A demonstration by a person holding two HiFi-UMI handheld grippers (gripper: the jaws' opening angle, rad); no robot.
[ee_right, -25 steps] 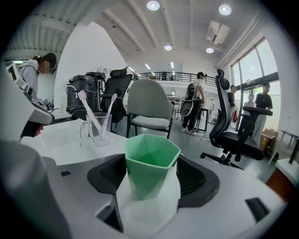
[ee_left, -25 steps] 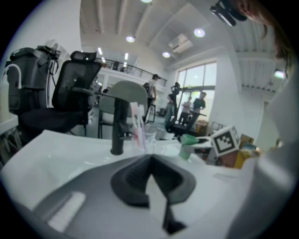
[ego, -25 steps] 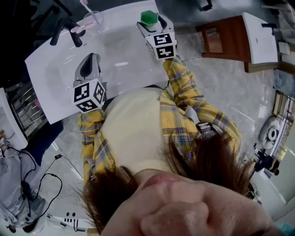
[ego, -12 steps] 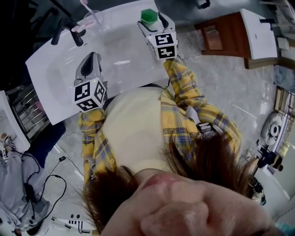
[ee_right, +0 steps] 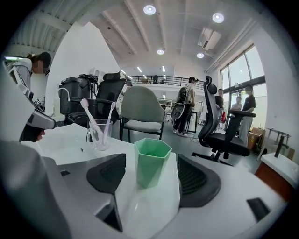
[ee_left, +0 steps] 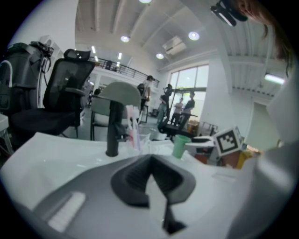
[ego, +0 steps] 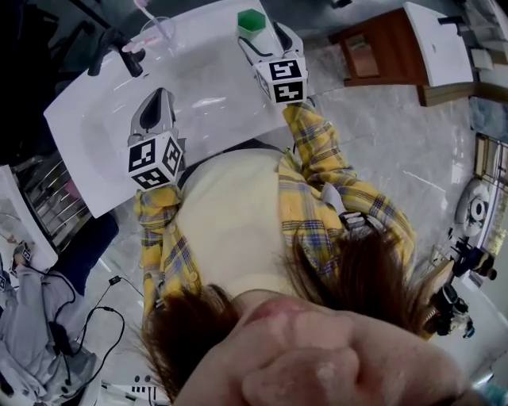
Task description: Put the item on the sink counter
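A green hexagonal cup (ego: 252,20) stands upright on the white sink counter (ego: 222,75) near its far right corner. My right gripper (ego: 267,37) is open just behind it. In the right gripper view the cup (ee_right: 152,161) stands between the spread jaws, with a gap to each pad. My left gripper (ego: 159,99) hangs over the basin with its jaws shut and nothing in them (ee_left: 150,163). From the left gripper view the cup (ee_left: 180,145) shows far off to the right.
A black faucet (ego: 115,44) stands at the counter's back left, and a clear glass (ego: 159,32) with pink toothbrushes beside it. A brown cabinet (ego: 373,51) stands to the right of the counter. Cables lie on the floor at left.
My right gripper has drawn back a little from the green cup, which stays standing on the counter. The left gripper has kept its place.
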